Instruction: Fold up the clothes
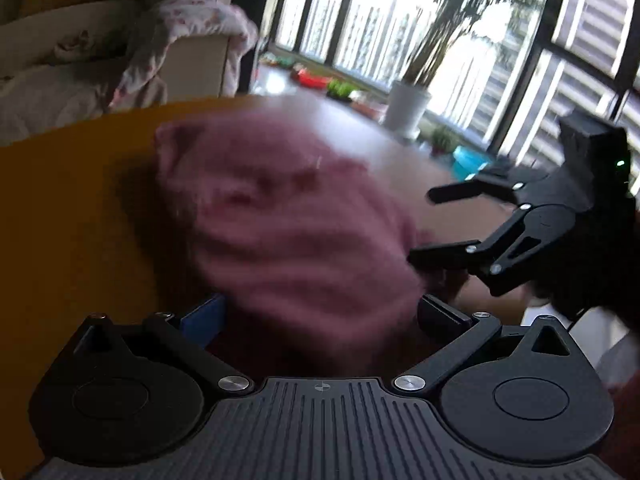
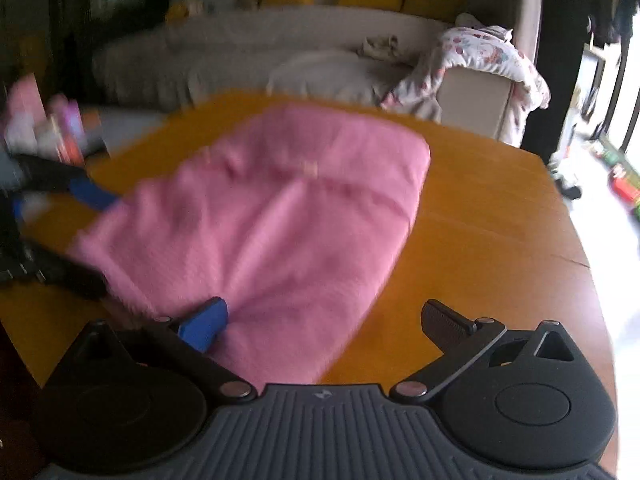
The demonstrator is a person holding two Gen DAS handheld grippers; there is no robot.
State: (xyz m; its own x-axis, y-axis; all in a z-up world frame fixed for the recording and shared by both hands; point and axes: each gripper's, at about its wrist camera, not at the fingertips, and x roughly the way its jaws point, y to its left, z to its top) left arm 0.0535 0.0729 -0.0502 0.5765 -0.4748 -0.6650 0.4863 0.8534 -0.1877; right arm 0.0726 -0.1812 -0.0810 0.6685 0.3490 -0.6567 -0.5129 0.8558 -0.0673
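A pink knitted garment (image 2: 280,208) lies bunched on the orange wooden table (image 2: 488,216). In the left wrist view the garment (image 1: 288,224) is blurred and fills the space between my left gripper's (image 1: 322,314) widely spread fingers; that gripper is open. My right gripper (image 2: 324,320) is open too, its blue pad (image 2: 204,320) touching the near edge of the cloth and its black finger over bare table. From the left wrist view the right gripper (image 1: 420,227) hovers at the garment's right side. The left gripper (image 2: 104,244) straddles the cloth's left edge.
Beyond the table (image 1: 72,200) stands a pale sofa (image 2: 240,60) with yellow cushions and a floral blanket (image 2: 488,60) over its arm. Pink items (image 2: 44,128) sit at the table's left edge. A white potted plant (image 1: 408,108) stands by large windows.
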